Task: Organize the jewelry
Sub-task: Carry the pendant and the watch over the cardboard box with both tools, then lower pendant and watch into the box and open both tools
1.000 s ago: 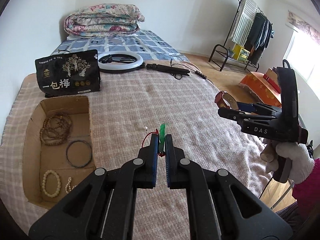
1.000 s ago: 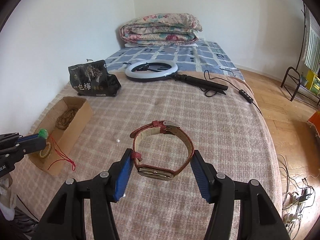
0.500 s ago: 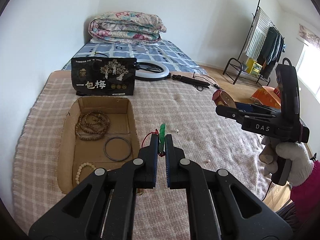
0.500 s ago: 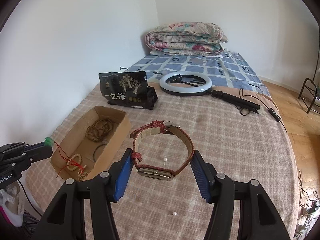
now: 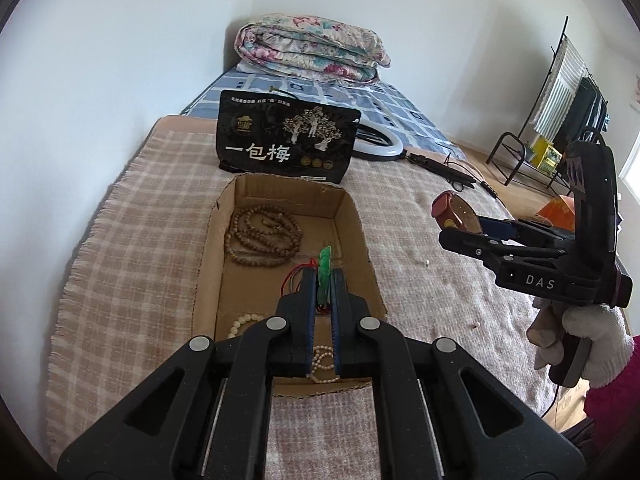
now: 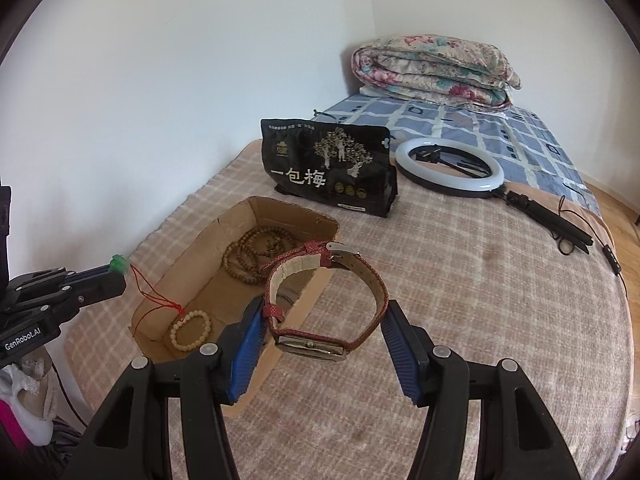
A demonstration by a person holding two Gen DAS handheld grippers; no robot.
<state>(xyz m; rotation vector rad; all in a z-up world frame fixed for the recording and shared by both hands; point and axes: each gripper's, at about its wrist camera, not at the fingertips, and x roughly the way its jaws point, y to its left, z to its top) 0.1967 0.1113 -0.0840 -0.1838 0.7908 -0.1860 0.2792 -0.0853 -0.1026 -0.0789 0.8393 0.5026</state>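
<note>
While the left claw (image 5: 321, 276), clamped on a green pendant (image 5: 325, 261), hovers over the cardboard box (image 5: 362, 240), the right claw (image 6: 322, 332) grips a red watch (image 6: 316, 342) at three o'clock; both likely need lowering inside, then releasing.

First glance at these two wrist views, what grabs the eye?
The red-strapped wristwatch clamped in the right gripper, above the plaid blanket beside the cardboard box. Then the green pendant on a red cord pinched in the left gripper over that box, which holds the wooden bead strand.
</note>
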